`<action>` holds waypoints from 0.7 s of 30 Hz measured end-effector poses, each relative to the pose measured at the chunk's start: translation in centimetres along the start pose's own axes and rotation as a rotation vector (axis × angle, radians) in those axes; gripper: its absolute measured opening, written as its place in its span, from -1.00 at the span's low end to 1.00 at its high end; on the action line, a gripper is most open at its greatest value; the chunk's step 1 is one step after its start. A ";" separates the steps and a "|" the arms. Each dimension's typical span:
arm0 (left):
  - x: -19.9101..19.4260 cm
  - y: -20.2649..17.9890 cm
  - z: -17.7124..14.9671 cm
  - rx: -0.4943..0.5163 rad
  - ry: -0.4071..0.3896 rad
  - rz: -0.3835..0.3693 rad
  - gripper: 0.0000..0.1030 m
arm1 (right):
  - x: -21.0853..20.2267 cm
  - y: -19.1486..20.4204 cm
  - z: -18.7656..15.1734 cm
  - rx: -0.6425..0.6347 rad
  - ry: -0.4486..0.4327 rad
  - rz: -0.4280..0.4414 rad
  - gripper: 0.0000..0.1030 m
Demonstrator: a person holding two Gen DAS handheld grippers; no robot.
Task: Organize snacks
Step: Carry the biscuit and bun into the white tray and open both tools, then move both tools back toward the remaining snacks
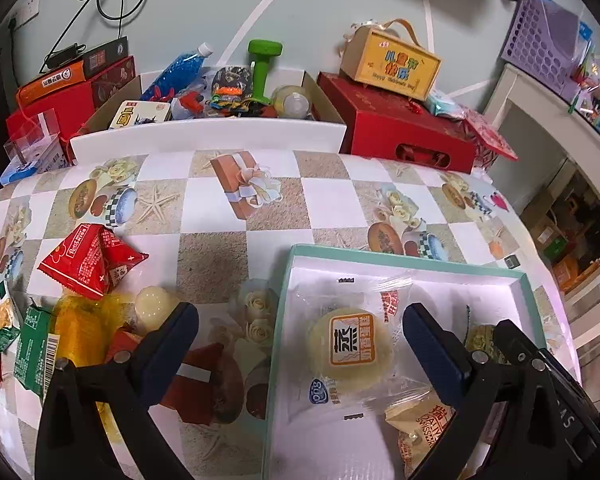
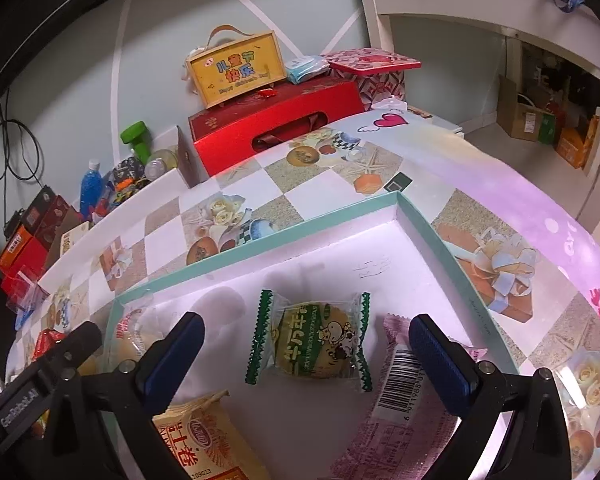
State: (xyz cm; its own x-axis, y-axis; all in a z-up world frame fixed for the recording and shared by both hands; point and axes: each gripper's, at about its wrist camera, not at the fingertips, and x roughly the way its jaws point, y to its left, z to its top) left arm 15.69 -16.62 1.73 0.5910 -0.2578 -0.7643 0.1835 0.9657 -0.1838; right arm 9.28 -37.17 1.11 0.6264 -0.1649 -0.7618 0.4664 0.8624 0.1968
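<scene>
A bench (image 1: 220,248) covered in a checked, printed cloth is carrying a shallow mint-edged box (image 2: 428,224), which is already holding a clear-wrapped steamed cake (image 1: 350,344), a green-wrapped biscuit (image 2: 312,340), a pink barcoded packet (image 2: 400,400) and a yellow Swiss-roll pack (image 2: 204,444). The left gripper (image 1: 300,332) and right gripper (image 2: 306,344) are both hovering over the box with jaws spread wide, gripping nothing. This looks like the moment after placing; next, the left gripper probably needs to swing to the loose pile beside the box, where the red triangular snack packet (image 1: 88,264) is waiting.
</scene>
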 end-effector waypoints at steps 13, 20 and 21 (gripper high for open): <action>-1.7 1.6 0.0 -0.013 0.019 -0.084 0.98 | -1.7 0.6 0.4 0.018 -0.053 -0.001 1.00; -2.0 2.9 -0.6 -0.030 0.029 -0.092 0.97 | -0.9 1.3 -0.1 0.044 0.016 0.040 1.00; -2.1 3.2 -0.6 -0.035 0.022 -0.080 0.97 | -0.8 1.6 -0.2 0.038 0.018 0.044 1.00</action>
State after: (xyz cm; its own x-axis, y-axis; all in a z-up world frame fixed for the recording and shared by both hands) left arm 14.56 -12.94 2.37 0.5580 -0.3339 -0.7597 0.2018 0.9426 -0.2661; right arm 9.38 -35.60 1.96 0.6352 -0.1184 -0.7632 0.4628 0.8495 0.2534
